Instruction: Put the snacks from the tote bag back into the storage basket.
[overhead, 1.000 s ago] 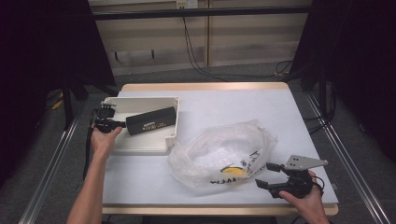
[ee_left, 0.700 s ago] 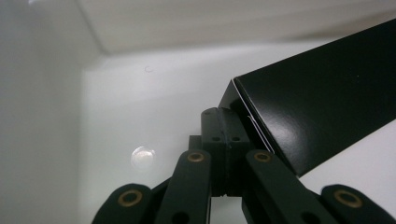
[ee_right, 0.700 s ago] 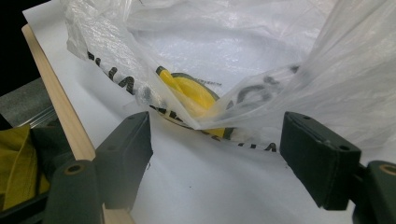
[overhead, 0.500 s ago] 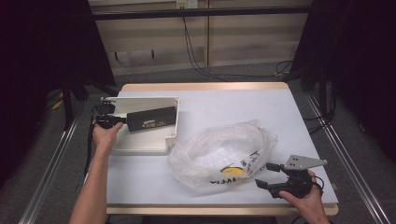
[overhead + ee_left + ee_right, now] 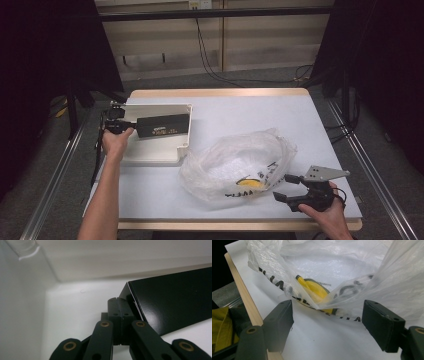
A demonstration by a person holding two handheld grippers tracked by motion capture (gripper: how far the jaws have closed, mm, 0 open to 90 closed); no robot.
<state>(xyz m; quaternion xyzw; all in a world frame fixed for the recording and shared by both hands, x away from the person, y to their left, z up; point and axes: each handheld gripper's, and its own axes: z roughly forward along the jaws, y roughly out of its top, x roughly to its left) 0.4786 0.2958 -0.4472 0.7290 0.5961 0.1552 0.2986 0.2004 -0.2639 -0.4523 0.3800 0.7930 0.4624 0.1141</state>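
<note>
In the high view, the left gripper [image 5: 120, 125] sits at the left of the frame, just inside the left end of a shallow white tray [image 5: 152, 152] lying on the white worktop [image 5: 250, 110]; its fingers meet the left end of a long black box [image 5: 164, 126] that lies across the tray, its right end resting over the tray's right wall. A crumpled clear plastic bag [image 5: 240, 162] with black lettering and a yellow patch lies in the lower middle of the frame, just right of the tray; the right gripper [image 5: 286, 187] rests at the lower right, its fingers spread wide and pointing at the bag's near edge.

In the left gripper view, the fingers [image 5: 119, 312] are clenched flat together at lower centre, with nothing visible between the pads; the black box [image 5: 172, 300] fills the right side, its corner touching the fingers' right flank; the white tray [image 5: 75, 312] floor and walls lie behind.

In the right gripper view, the fingers [image 5: 280, 322] stand released at the lower left and lower right; the plastic bag [image 5: 332, 272] spans the upper frame, a fold of it with the yellow patch dipping between the fingers without touching either pad; the worktop [image 5: 319, 340] runs below.
</note>
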